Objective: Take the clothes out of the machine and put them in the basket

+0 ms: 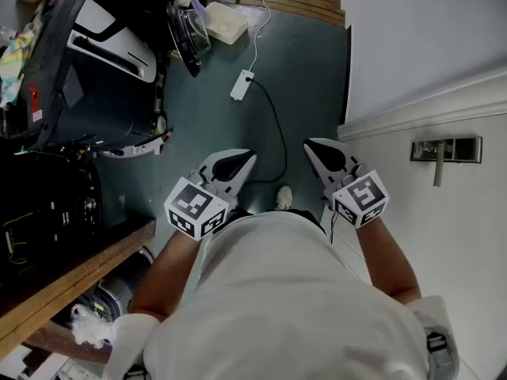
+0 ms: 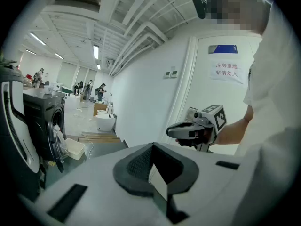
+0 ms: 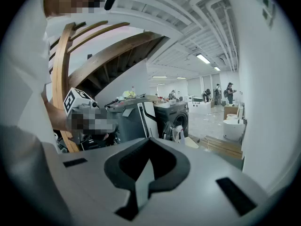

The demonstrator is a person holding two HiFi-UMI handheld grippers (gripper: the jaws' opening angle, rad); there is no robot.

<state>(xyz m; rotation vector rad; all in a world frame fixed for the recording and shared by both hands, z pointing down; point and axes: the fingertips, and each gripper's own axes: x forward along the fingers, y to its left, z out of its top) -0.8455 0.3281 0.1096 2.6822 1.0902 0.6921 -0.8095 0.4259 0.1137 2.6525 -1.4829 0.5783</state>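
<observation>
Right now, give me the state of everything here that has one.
Left gripper: shut, empty.
Right gripper: shut, empty.
Washer door: swung open.
Basket: on the floor by the washer, looks empty.
White door: looks closed.

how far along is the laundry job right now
Nothing looks done: the pale basket by the washing machine looks empty. Nothing is in hand: the left tool and right tool are shut and empty, well short of the machine. All the unloading is left.
</observation>
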